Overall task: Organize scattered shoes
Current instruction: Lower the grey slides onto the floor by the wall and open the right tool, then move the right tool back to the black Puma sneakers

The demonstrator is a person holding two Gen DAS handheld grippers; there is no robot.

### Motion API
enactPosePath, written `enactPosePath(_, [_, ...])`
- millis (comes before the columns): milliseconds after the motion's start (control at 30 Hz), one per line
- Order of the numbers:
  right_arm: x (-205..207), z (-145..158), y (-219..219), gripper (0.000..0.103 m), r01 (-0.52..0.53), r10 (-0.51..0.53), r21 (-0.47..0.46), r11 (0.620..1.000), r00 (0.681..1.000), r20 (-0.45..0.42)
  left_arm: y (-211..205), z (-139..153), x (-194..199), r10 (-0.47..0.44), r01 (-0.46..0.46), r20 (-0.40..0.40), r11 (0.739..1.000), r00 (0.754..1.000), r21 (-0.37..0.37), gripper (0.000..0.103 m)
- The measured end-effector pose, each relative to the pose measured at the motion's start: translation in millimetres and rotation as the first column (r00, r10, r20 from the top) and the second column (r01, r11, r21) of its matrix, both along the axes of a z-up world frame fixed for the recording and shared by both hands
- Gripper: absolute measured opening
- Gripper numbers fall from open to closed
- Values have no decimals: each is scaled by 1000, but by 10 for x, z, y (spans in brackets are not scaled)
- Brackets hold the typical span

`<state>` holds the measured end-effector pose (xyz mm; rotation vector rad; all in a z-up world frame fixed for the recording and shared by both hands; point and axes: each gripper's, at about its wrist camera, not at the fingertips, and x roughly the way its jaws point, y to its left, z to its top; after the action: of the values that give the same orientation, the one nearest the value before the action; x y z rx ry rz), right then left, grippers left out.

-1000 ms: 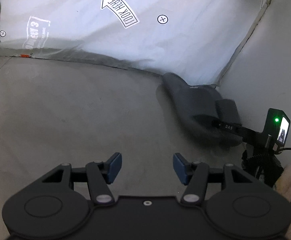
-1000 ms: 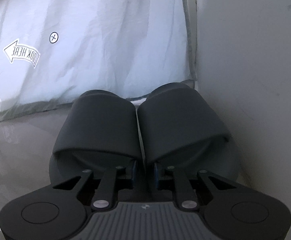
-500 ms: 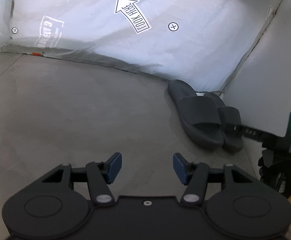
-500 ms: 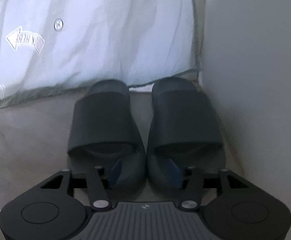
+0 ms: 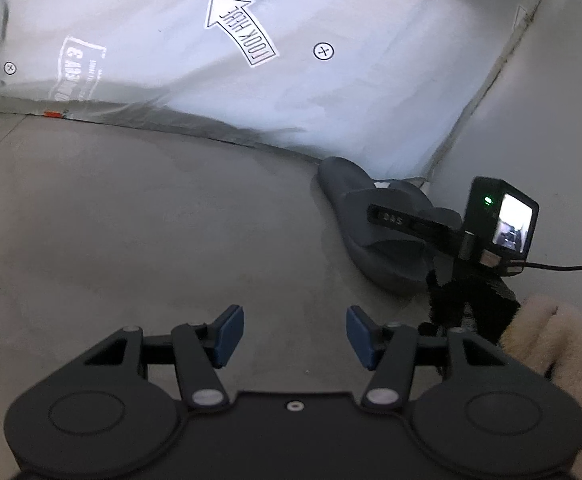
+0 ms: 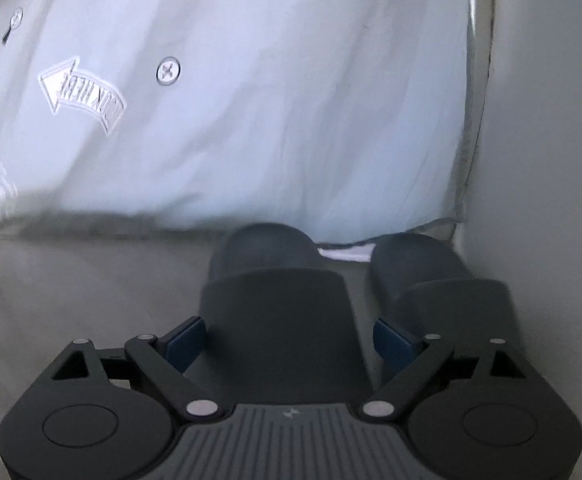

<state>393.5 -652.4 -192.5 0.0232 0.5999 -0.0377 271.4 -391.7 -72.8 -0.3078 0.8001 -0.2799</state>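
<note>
Two dark grey slides sit side by side on the grey floor (image 5: 139, 216), toes toward the white printed sheet (image 5: 251, 92), in the corner where the sheet meets the plain wall (image 6: 543, 160).

Right wrist view: left slide (image 6: 279, 312) at 12 o'clock, right slide (image 6: 451, 296) at 1 o'clock, a narrow strip of floor between them. Right gripper (image 6: 289, 338) jaws are opening, wide apart; the left slide's strap lies between the blue pads, no pad seen pressing on it. View is motion-blurred.

Left wrist view: left gripper (image 5: 295, 336) jaws half open over bare floor, nothing between them. The slides lie at 2 o'clock, partly behind the right gripper's body. A fleecy cuff (image 5: 563, 344) shows at 3 o'clock.
</note>
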Motion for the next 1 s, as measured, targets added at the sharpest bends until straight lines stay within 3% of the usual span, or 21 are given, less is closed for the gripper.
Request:
enactPosePath(67, [-27,19,57,88,56,-56,-16,998,998,6,6,-3,0,1,-1,-2,1000,1000,-10,58])
enactPosePath(133, [-30,35,143,79,130,-128,-88,988,991,29,12,4,-12,2,-2,2,1000,1000,-15,58])
enactPosePath(233, [77,60,27,80,225,-225,-78,971,974,15,46,9,-38,9,-9,12,1000,1000,-7,58])
enactPosePath(333, [155,92,-126,82,202,-203,-25,979,979,-16,106,22,-58,29,-29,25,999,999,-13,58])
enactPosePath(433, [68,149,-169,83,191,-191,-35,981,981,-16,147,67,-97,49,-48,61,999,997,-13,58])
enactPosePath(533, [-329,362,-294,89,163,-164,18,986,986,10,176,146,-178,61,-59,109,998,992,-23,58])
enactPosePath(700, [-1067,633,-252,100,167,-168,22,986,985,49,222,339,-512,95,-90,193,995,977,-37,58])
enactPosePath(833, [-1667,781,-163,101,210,-211,36,977,977,28,314,435,-916,122,-116,242,992,962,-41,61])
enactPosePath(1000, [-2120,841,113,102,154,-154,61,986,988,-5,596,494,-1591,181,-187,287,982,941,-6,70])
